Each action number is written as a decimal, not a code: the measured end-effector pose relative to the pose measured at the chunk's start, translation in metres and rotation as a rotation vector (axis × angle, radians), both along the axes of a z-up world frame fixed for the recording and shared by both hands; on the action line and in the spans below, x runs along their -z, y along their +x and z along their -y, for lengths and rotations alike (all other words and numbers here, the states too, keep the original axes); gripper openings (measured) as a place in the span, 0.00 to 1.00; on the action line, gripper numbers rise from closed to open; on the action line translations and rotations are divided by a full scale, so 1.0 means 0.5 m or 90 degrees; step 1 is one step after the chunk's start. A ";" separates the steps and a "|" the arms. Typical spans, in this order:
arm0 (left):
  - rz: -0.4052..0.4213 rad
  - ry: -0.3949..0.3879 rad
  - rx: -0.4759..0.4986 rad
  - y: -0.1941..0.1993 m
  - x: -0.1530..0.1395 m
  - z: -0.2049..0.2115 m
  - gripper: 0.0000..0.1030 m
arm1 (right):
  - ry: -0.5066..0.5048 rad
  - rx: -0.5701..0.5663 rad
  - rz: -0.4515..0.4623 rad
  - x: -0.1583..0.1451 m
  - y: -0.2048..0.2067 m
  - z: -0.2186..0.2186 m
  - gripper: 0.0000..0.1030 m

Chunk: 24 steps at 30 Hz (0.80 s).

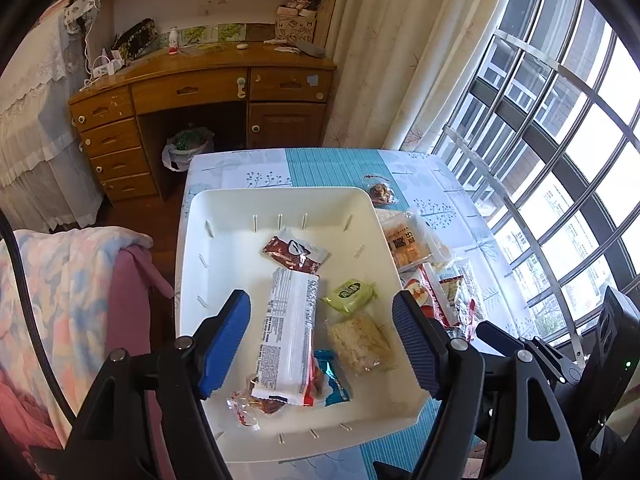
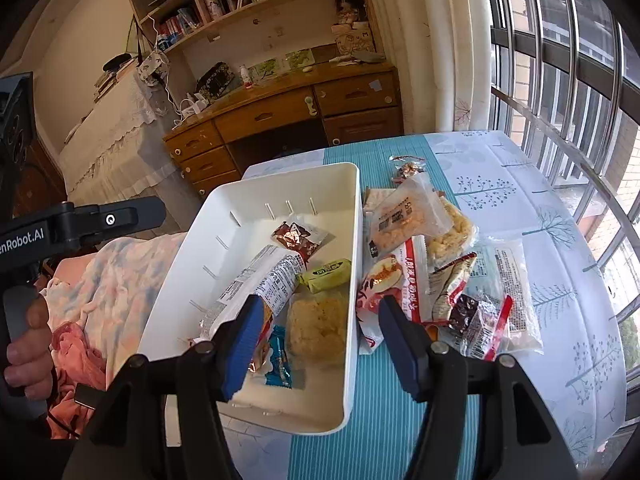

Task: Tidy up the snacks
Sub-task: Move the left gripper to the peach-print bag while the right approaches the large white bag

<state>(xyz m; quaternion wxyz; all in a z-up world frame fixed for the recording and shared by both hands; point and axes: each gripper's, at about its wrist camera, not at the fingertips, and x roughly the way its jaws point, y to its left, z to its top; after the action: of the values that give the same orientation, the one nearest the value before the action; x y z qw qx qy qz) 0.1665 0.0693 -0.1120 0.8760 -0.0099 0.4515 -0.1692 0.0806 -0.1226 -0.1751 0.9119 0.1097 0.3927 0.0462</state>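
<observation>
Both tongs are held apart with nothing clamped: the left tongs (image 1: 320,344) above the white bin (image 1: 224,216), the right tongs (image 2: 316,340) over its near right wall. A long white packet (image 1: 288,332) is seen lying in the bin among smaller snacks; more packets (image 2: 440,272) are heaped on the counter (image 2: 500,184) just beside it.

1. Bin (image 1: 224,216): white plastic, smooth, matt.
2. Long packet (image 1: 288,332): glossy printed film.
3. Tablecloth (image 2: 520,208): printed cloth.
4. Desk (image 1: 200,92): varnished wood.
5. Gripper pads (image 1: 226,344): blue ribbed rubber.
</observation>
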 end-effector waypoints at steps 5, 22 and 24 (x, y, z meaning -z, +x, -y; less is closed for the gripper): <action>-0.007 -0.003 0.001 -0.009 0.003 0.024 0.70 | -0.007 0.011 -0.005 0.003 -0.019 0.026 0.59; -0.019 -0.011 -0.029 -0.040 -0.028 0.144 0.75 | -0.040 -0.013 0.005 -0.027 -0.045 0.160 0.67; -0.020 -0.011 -0.037 -0.044 -0.031 0.161 0.75 | -0.048 -0.022 0.005 -0.032 -0.043 0.175 0.68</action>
<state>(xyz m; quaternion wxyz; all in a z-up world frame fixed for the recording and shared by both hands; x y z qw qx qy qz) 0.1448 -0.0112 -0.0966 0.8733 -0.0329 0.4632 -0.1473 0.0591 -0.2101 -0.1590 0.9160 0.0680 0.3925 0.0474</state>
